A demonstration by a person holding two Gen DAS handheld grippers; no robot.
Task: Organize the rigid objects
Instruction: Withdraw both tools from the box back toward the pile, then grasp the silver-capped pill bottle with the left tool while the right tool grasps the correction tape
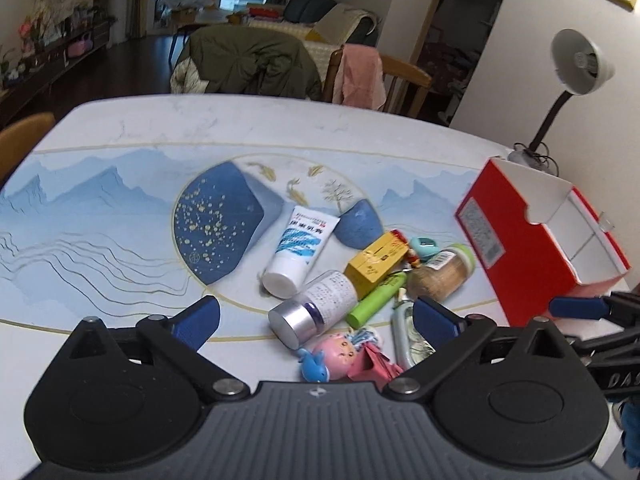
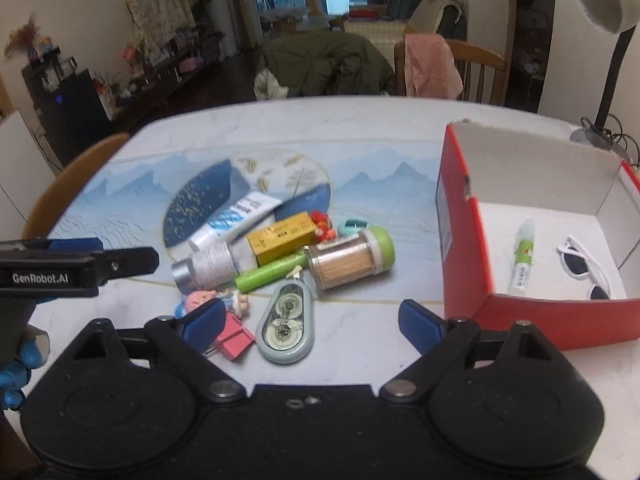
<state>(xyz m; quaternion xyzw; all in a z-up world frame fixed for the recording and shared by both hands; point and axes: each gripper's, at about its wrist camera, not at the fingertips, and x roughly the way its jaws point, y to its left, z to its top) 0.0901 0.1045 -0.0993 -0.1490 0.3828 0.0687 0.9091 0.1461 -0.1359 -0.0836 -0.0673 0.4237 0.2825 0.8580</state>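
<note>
Over the table (image 2: 360, 120) | left gripper (image 1: 316, 318), right gripper (image 2: 312, 320) both spread wide, empty | clutter between, red box (image 2: 460, 216) just right

Patterned table (image 2: 360, 128), cluttered small items, red box (image 2: 460, 240), lamp (image 1: 532, 152)

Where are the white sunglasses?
The white sunglasses lie inside the red box on the table's right side in the right wrist view, just right of the small glue tube.

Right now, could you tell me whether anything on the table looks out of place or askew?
Yes: the toothpick jar, white tube and silver-capped bottle lie tipped over in a jumbled pile left of the red box.
</note>
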